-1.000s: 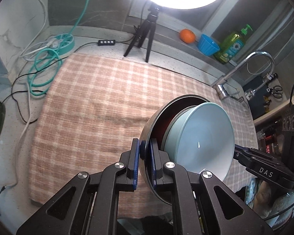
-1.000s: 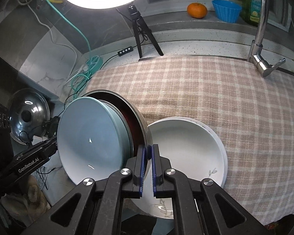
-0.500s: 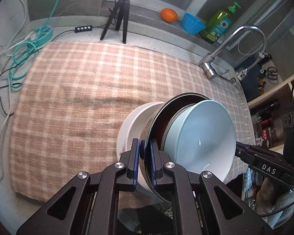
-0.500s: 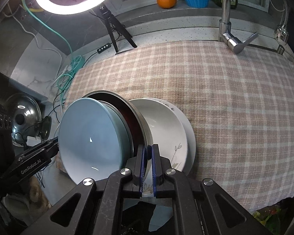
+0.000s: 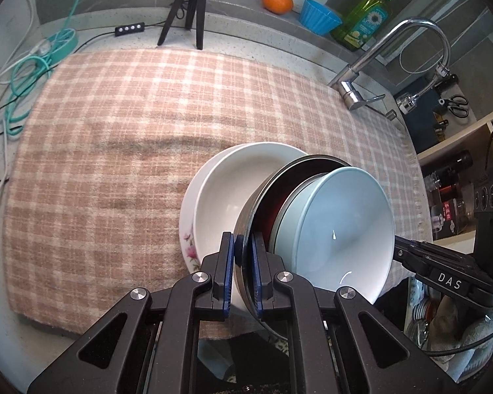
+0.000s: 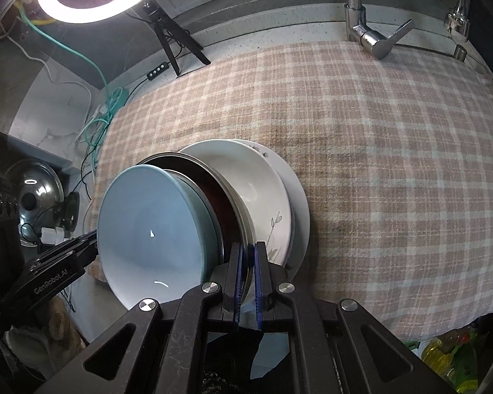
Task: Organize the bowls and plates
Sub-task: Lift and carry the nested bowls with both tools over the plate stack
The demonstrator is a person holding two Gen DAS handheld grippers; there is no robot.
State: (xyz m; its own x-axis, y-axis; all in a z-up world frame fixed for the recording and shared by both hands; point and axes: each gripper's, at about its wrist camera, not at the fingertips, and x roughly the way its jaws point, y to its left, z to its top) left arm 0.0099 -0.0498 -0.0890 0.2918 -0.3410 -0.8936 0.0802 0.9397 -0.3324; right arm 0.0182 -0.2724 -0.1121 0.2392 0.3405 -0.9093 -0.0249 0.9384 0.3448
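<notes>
Both grippers pinch the rim of one metal bowl (image 5: 279,177) with a dark red inside, from opposite sides. A pale blue bowl (image 5: 341,229) is nested in it. My left gripper (image 5: 243,262) is shut on the metal rim. My right gripper (image 6: 247,269) is shut on the same rim (image 6: 213,177), and the blue bowl (image 6: 154,229) shows to its left. The held stack hangs just above a white bowl (image 5: 226,197) that sits on a white flowered plate (image 5: 189,239) on the checked cloth. The white bowl (image 6: 256,190) and plate (image 6: 299,210) also show in the right wrist view.
The pink checked cloth (image 5: 115,131) covers the counter. A tripod (image 5: 187,3), cables (image 5: 26,75) and a tap (image 5: 378,65) stand along the back. An orange (image 5: 277,1), a blue cup (image 5: 318,16) and a soap bottle (image 5: 364,23) sit on the ledge. A pot lid (image 6: 33,193) lies off left.
Both grippers carried the nested metal and blue bowls over towards the white bowl and plate, which came further into view beneath the stack. The grip has stayed shut.
</notes>
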